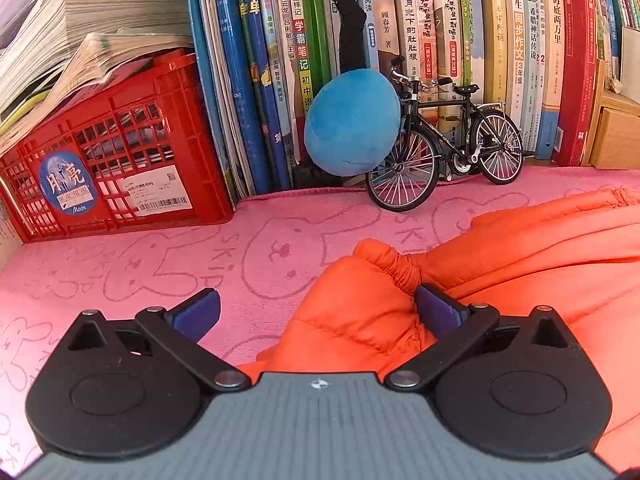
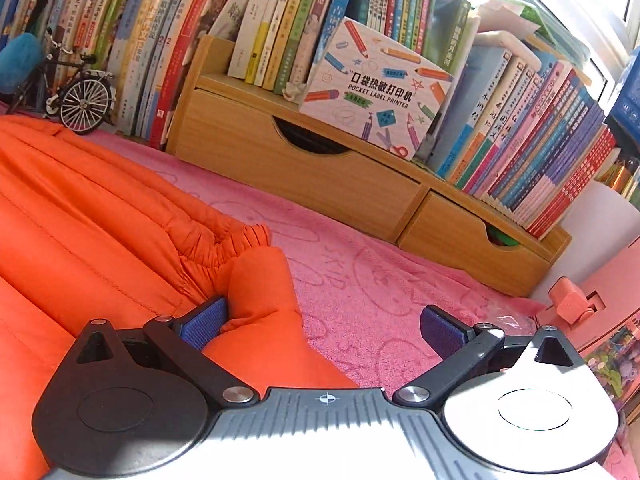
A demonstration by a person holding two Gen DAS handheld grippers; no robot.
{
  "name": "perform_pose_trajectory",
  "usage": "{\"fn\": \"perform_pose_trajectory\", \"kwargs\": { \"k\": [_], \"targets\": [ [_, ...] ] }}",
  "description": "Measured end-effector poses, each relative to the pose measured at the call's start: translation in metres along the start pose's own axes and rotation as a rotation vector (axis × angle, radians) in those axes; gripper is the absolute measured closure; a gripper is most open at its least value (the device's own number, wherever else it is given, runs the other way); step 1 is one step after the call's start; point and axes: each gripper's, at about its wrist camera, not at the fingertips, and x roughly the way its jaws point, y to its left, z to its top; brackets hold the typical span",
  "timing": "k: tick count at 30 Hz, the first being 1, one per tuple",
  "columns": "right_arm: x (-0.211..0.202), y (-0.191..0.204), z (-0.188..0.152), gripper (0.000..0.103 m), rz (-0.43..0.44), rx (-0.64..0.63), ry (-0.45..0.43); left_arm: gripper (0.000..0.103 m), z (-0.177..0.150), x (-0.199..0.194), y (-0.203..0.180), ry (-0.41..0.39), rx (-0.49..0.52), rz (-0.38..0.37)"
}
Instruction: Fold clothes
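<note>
An orange padded garment (image 1: 540,248) lies on a pink towel (image 1: 120,272) with rabbit drawings. In the left wrist view its puffy cuffed end (image 1: 360,304) sits between the wide-apart blue pads of my left gripper (image 1: 318,312), which is open; the right pad touches the fabric, the left pad stands free over the towel. In the right wrist view the garment (image 2: 80,216) fills the left side. Another cuffed end (image 2: 260,288) lies between the pads of my right gripper (image 2: 324,320), also open, with the left pad against the fabric.
A red crate (image 1: 120,152) of papers stands at the left. A row of upright books (image 1: 440,40), a blue plush ball (image 1: 352,124) and a model bicycle (image 1: 448,152) line the back. A wooden drawer shelf (image 2: 320,176) with a printer box (image 2: 376,88) borders the right.
</note>
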Motion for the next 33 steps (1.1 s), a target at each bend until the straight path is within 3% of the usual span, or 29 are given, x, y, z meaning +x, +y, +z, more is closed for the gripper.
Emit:
{"fn": "perform_pose_trajectory", "kwargs": {
  "k": [5,6,9,11,14,17,20,23,26,33],
  "targets": [
    [-0.009,0.013,0.019,0.001,-0.077,-0.118,0.020,0.000,0.011,-0.025,-0.029,-0.056,0.178,0.196],
    [-0.017,0.017,0.023,0.002,-0.100,-0.162,0.002,0.002,0.012,-0.039,-0.035,-0.108,0.212,0.219],
    [-0.049,0.025,0.034,0.002,-0.096,-0.234,-0.109,0.002,0.014,-0.085,-0.051,-0.253,0.283,0.164],
    [-0.066,0.028,0.048,0.002,-0.016,-0.173,-0.150,0.001,0.021,-0.105,-0.062,-0.285,0.273,0.088],
    [-0.074,0.042,0.065,0.002,0.106,-0.089,-0.159,0.001,0.028,-0.109,-0.078,-0.242,0.222,-0.030],
    [-0.075,0.060,0.080,0.002,0.214,-0.024,-0.151,0.002,0.021,-0.092,-0.101,-0.205,0.254,0.004],
    [-0.056,0.085,0.061,0.002,0.210,-0.070,-0.092,0.000,0.003,-0.065,-0.110,-0.176,0.290,0.065],
    [-0.049,0.084,0.041,0.002,0.216,-0.031,-0.110,0.000,-0.004,-0.054,-0.106,-0.189,0.306,0.105],
    [-0.045,0.084,0.037,0.001,0.168,-0.115,-0.121,0.000,-0.011,-0.047,-0.100,-0.224,0.362,0.180],
    [-0.033,0.063,0.029,0.001,0.138,-0.110,-0.090,0.000,-0.016,-0.028,-0.062,-0.188,0.322,0.266]
  ]
}}
